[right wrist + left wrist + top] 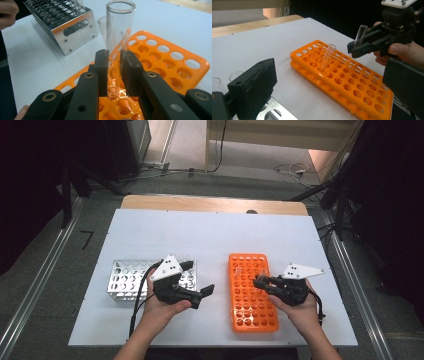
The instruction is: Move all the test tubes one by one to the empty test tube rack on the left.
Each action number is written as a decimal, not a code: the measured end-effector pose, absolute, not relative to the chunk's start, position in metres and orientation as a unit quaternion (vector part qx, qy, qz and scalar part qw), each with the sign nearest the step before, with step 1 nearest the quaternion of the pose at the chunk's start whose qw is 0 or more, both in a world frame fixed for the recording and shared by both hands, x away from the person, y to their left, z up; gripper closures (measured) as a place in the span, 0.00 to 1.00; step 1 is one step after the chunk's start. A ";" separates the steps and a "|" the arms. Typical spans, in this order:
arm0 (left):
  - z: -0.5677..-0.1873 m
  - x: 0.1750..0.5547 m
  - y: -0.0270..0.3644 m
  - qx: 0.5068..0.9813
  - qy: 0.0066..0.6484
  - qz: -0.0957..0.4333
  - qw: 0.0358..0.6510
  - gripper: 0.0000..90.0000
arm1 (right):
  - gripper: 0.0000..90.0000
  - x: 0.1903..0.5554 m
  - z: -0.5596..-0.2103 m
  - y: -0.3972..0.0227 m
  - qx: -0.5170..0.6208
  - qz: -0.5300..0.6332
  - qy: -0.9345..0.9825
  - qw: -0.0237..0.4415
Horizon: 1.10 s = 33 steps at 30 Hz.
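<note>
Orange plastic rack (251,292) lies on the white table (210,235) at about 4 o'clock from the table's middle, its grid of round holes mostly bare. One clear glass tube (326,58) stands tilted in a hole near the rack's far end. A second glass test tube (117,37) is clamped between the black jaws of the right hand-held gripper (113,72): the jaws are closed tight on its lower part, its open mouth up, its rounded bottom just above the rack's holes. In the left gripper view that gripped tube (359,35) leans slightly, and its tip hangs over the rack without resting in a hole.

At about 8 o'clock from the middle sits a shiny metal rack (127,277), well apart from the orange one; it holds a few clear tubes (235,75) at its near corner. The left hand-held gripper (197,280) hovers just beside the metal rack's 3 o'clock side, jaws spread wide with nothing between them.
</note>
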<state>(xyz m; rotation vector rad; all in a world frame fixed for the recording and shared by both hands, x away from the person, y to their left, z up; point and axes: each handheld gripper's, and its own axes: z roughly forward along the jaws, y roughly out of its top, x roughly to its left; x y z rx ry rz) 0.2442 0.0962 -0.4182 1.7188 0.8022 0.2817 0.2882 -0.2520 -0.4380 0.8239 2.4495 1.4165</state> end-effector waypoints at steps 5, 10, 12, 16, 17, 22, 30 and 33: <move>-0.416 0.244 0.095 0.735 0.339 0.122 0.575 0.00 | 0.82 0.288 -0.427 -0.250 0.273 0.486 0.825 0.094; -0.412 0.243 0.094 0.732 0.336 0.123 0.579 0.00 | 0.82 0.290 -0.418 -0.245 0.266 0.496 0.822 0.092; -0.411 0.243 0.093 0.731 0.334 0.123 0.582 0.00 | 0.82 0.291 -0.415 -0.241 0.262 0.497 0.822 0.091; -0.409 0.242 0.091 0.734 0.329 0.123 0.582 0.00 | 0.82 0.292 -0.412 -0.232 0.252 0.498 0.826 0.087; -0.408 0.242 0.090 0.733 0.329 0.122 0.583 0.00 | 0.82 0.293 -0.412 -0.230 0.249 0.497 0.827 0.086; -0.407 0.243 0.089 0.734 0.326 0.118 0.584 0.00 | 0.82 0.294 -0.413 -0.219 0.243 0.498 0.829 0.079; -0.405 0.241 0.083 0.736 0.316 0.112 0.588 0.00 | 0.82 0.287 -0.409 -0.202 0.226 0.505 0.831 0.069; -0.405 0.240 0.081 0.737 0.314 0.109 0.589 0.00 | 0.82 0.283 -0.409 -0.194 0.216 0.503 0.835 0.065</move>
